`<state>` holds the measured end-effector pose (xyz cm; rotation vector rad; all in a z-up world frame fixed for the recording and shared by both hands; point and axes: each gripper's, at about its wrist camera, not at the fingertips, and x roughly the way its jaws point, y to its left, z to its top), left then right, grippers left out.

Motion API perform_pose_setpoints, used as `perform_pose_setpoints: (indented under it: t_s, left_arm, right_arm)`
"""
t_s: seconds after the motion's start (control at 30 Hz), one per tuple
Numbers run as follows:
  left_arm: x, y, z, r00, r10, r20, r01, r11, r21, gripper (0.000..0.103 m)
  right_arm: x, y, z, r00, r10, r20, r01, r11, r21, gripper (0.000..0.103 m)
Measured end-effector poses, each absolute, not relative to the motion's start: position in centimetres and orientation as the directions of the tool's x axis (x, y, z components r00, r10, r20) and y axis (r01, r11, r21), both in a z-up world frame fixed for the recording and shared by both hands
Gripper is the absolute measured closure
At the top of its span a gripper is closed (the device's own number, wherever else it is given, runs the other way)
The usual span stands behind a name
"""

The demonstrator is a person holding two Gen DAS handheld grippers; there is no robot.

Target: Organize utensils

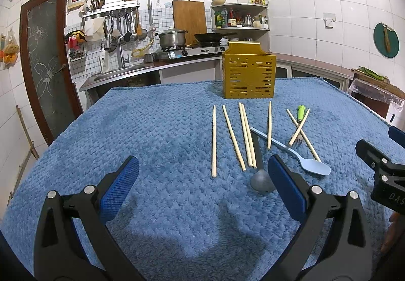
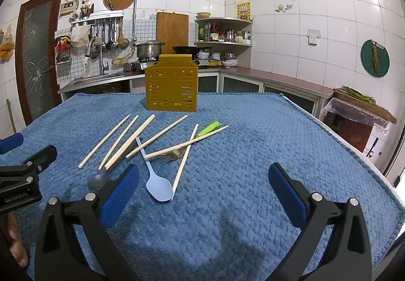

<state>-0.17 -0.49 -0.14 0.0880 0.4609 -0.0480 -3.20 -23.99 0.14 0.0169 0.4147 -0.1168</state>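
A gold slotted utensil holder stands at the far side of the blue cloth. Several wooden chopsticks lie loose in front of it. Among them lie a light blue spoon, a dark grey spoon and a green-handled fork crossed by two chopsticks. My left gripper is open and empty, above the cloth, short of the utensils. My right gripper is open and empty, near the light blue spoon.
The table is covered by a blue textured cloth. Behind it runs a kitchen counter with a sink, a stove with a pot and a wok. Each gripper shows at the edge of the other's view.
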Motion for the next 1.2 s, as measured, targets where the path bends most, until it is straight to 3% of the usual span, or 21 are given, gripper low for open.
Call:
perform_pose_setpoints:
  t_s: [1.2]
  left_arm:
    - [-0.11, -0.56, -0.15, 0.893, -0.026, -0.449, 0.065, 0.995, 0.070, 0.005]
  right_arm:
    - [-3.18, -24.15, -0.49, 0.910, -0.113, -0.400, 0.120, 0.993, -0.006, 0.004]
